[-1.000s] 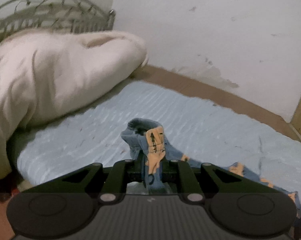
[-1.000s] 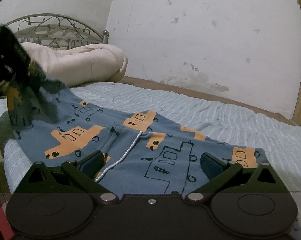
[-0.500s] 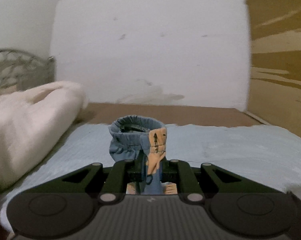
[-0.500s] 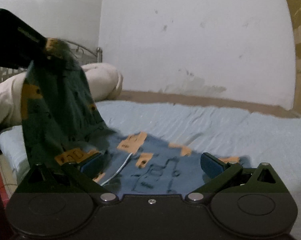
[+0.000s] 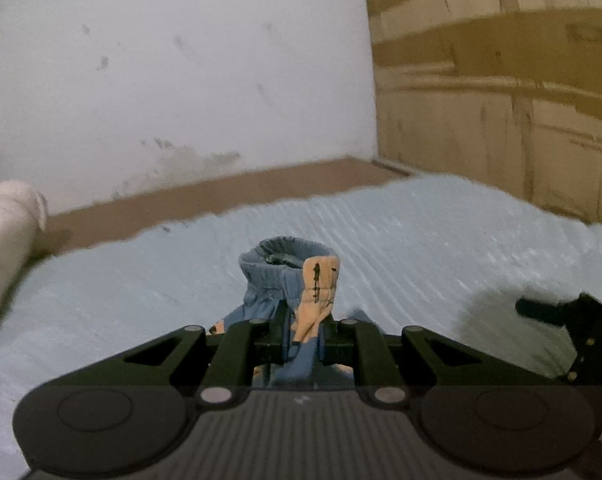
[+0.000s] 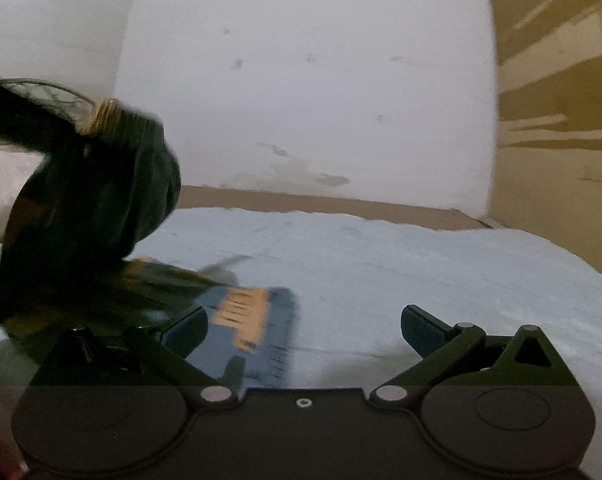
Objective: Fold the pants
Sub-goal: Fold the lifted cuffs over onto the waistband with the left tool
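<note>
The blue pants with orange prints (image 6: 253, 320) lie on the light blue bed sheet (image 6: 381, 264), blurred by motion. My left gripper (image 5: 301, 340) is shut on a bunched leg cuff (image 5: 297, 276) and holds it up above the bed. In the right wrist view that lifted leg hangs dark at the left (image 6: 85, 216), arching over the rest of the pants. My right gripper (image 6: 303, 326) is open and empty, low over the sheet, with the flat part of the pants between and left of its fingers. It also shows at the far right of the left wrist view (image 5: 573, 332).
A cream duvet (image 5: 5, 224) lies at the left end of the bed. A white wall (image 5: 181, 80) stands behind, with a brown bed edge (image 5: 221, 192) along it. A wooden wardrobe (image 5: 501, 100) stands at the right.
My left gripper has carried the leg cuff up and to the right, over the rest of the pants. My right gripper has also shifted right and stayed open.
</note>
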Demonstrator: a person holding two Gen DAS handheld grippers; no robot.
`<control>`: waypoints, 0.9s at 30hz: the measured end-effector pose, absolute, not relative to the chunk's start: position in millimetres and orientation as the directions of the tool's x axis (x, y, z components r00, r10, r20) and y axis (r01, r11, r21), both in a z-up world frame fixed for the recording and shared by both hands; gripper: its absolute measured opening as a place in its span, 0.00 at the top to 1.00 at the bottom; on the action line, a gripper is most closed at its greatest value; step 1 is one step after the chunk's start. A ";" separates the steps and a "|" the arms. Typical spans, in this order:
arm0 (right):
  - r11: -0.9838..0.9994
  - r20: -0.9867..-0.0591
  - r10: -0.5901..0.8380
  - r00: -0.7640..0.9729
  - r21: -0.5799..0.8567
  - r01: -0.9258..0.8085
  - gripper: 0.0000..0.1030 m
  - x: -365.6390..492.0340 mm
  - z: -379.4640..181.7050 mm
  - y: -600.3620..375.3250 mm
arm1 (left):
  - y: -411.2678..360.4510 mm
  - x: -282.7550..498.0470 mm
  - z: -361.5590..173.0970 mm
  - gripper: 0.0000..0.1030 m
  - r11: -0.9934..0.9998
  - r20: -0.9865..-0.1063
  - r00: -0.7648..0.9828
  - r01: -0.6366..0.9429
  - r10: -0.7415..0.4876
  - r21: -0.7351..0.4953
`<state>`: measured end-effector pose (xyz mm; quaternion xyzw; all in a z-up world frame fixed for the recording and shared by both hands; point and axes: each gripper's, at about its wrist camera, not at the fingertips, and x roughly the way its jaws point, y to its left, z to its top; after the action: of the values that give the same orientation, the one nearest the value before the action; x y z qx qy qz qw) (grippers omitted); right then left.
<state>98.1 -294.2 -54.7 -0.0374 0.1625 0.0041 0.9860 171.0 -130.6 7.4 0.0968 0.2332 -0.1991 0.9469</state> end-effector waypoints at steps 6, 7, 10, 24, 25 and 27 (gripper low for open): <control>0.995 -0.357 -0.100 0.929 -0.063 0.083 0.01 91.7 -62.2 -322.3 | -169.7 170.2 -30.1 0.84 0.875 -0.571 0.749 0.472 -0.335 0.106; 0.994 -0.359 -0.106 0.927 -0.064 0.089 0.01 90.8 -63.1 -324.8 | -171.7 169.9 -33.5 0.75 0.873 -0.581 0.743 0.475 -0.331 0.110; 0.993 -0.366 -0.119 0.923 -0.067 0.101 0.01 87.3 -65.9 -329.2 | -169.5 162.1 -36.5 0.40 0.868 -0.592 0.721 0.491 -0.360 0.070; 0.997 -0.377 -0.079 0.923 -0.020 0.076 0.01 91.7 -60.7 -321.7 | -84.8 142.5 9.9 0.01 0.934 -0.504 0.799 0.355 -0.327 -0.042; 0.997 -0.375 -0.071 0.924 -0.008 0.073 0.01 91.2 -57.9 -321.3 | -75.7 144.7 9.7 0.01 0.943 -0.511 0.803 0.329 -0.307 -0.049; 0.998 -0.377 -0.043 0.925 0.024 0.056 0.01 91.8 -51.9 -319.5 | -59.5 148.1 6.2 0.01 0.962 -0.534 0.806 0.265 -0.255 -0.060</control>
<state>91.8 -319.5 -51.9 0.0172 0.1917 -0.0252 0.9810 148.1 -59.5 6.2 0.0087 0.2797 -0.1367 0.9503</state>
